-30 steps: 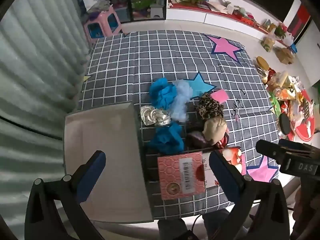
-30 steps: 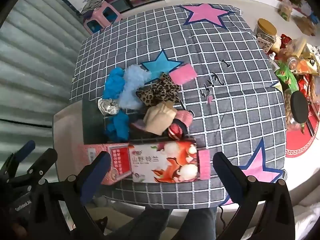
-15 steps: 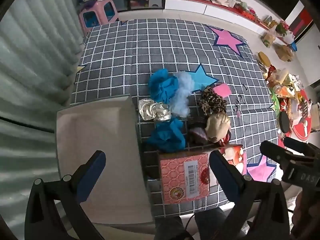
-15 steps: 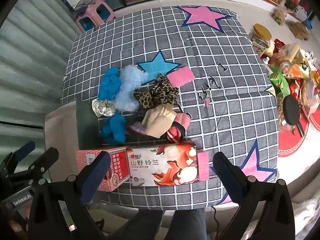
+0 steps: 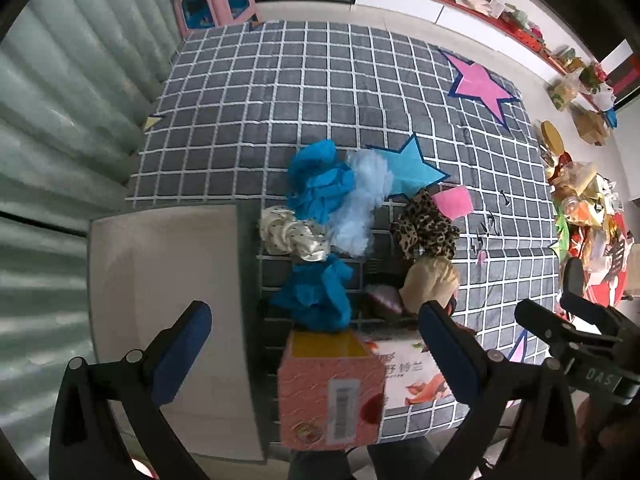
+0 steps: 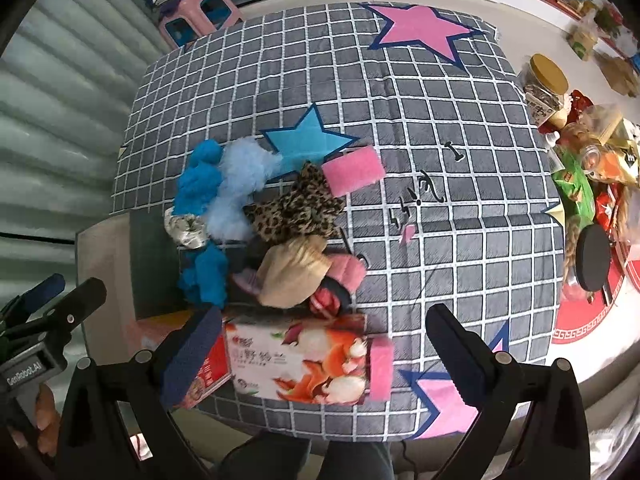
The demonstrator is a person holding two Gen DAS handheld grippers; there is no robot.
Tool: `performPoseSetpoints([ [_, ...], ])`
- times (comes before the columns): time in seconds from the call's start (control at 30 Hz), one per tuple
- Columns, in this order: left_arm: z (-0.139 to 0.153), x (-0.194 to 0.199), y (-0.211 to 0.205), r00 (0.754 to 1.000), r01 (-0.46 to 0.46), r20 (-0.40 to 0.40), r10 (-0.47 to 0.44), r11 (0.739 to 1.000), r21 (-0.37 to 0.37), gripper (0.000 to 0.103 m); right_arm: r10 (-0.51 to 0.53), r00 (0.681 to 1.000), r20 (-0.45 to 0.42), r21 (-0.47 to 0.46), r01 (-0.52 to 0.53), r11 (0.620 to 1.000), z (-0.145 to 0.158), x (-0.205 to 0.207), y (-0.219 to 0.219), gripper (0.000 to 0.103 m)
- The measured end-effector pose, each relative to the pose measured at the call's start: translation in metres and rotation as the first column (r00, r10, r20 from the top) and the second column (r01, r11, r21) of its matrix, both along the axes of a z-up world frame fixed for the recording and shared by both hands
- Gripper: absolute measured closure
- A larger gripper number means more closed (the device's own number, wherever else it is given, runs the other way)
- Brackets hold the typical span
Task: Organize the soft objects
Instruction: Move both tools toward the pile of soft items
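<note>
A heap of soft things lies on the grey checked cloth [image 5: 304,92]: two blue cloths [image 5: 318,184] [image 5: 320,296], a light blue puff [image 5: 362,204], a silvery scrunchie [image 5: 290,236], a leopard-print scrunchie [image 5: 426,228], a beige cloth [image 5: 430,280] and a pink sponge [image 5: 454,202]. The heap also shows in the right wrist view, with the leopard scrunchie [image 6: 296,210] and beige cloth [image 6: 294,270]. My left gripper [image 5: 312,352] is open above the pink box [image 5: 332,392]. My right gripper [image 6: 320,352] is open above the same box [image 6: 300,364].
A shallow grey tray [image 5: 160,264] lies left of the heap, partly over the table edge. The pink tissue box stands at the front edge. Snack packets and jars [image 6: 580,152] crowd the floor on the right. A pink stool [image 5: 212,4] stands beyond the table.
Both grippers have moved forward and lower toward the table, so the heap and the pink box look larger. Nothing on the table has moved.
</note>
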State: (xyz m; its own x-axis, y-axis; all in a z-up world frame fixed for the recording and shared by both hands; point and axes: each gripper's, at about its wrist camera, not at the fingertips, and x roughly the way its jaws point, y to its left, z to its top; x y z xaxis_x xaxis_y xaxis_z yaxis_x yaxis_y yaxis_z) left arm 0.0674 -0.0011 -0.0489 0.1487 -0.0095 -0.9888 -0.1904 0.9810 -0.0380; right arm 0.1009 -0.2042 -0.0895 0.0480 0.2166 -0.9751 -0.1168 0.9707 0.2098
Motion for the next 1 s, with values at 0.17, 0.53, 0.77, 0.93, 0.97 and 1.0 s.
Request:
performPoseSetpoints([
  [0.17, -0.008, 0.009, -0.014, 1.000, 0.007, -0.021, -0.006, 1.000, 0.029, 0.000, -0.005, 0.999, -0.033, 0.000, 0.005, 1.000, -0.015, 0.009, -0.012, 0.000],
  [0.53, -0.016, 0.027, -0.016, 0.999, -0.001, -0.049, 0.004, 0.998, 0.061, 0.000, 0.007, 0.999, -0.047, -0.006, -0.007, 1.000, -0.026, 0.024, -0.017, 0.000],
  [0.77, -0.021, 0.035, -0.017, 0.998, 0.004, -0.063, 0.000, 0.998, 0.068, 0.000, 0.011, 0.998, -0.055, -0.015, -0.012, 1.000, -0.031, 0.032, -0.016, 0.000],
  [0.93, -0.025, 0.046, -0.018, 0.998, 0.007, -0.066, -0.002, 0.997, 0.074, 0.000, 0.016, 0.998, -0.062, -0.021, -0.017, 1.000, -0.036, 0.039, -0.016, 0.000],
  [0.97, -0.026, 0.049, -0.018, 0.998, 0.006, -0.065, -0.001, 0.997, 0.077, 0.000, 0.016, 0.998, -0.063, -0.022, -0.018, 1.000, -0.037, 0.041, -0.016, 0.000],
  [1.0, -0.027, 0.053, -0.018, 0.998, 0.005, -0.064, 0.001, 0.997, 0.082, 0.000, 0.017, 0.998, -0.063, -0.025, -0.019, 1.000, -0.039, 0.043, -0.017, 0.000],
])
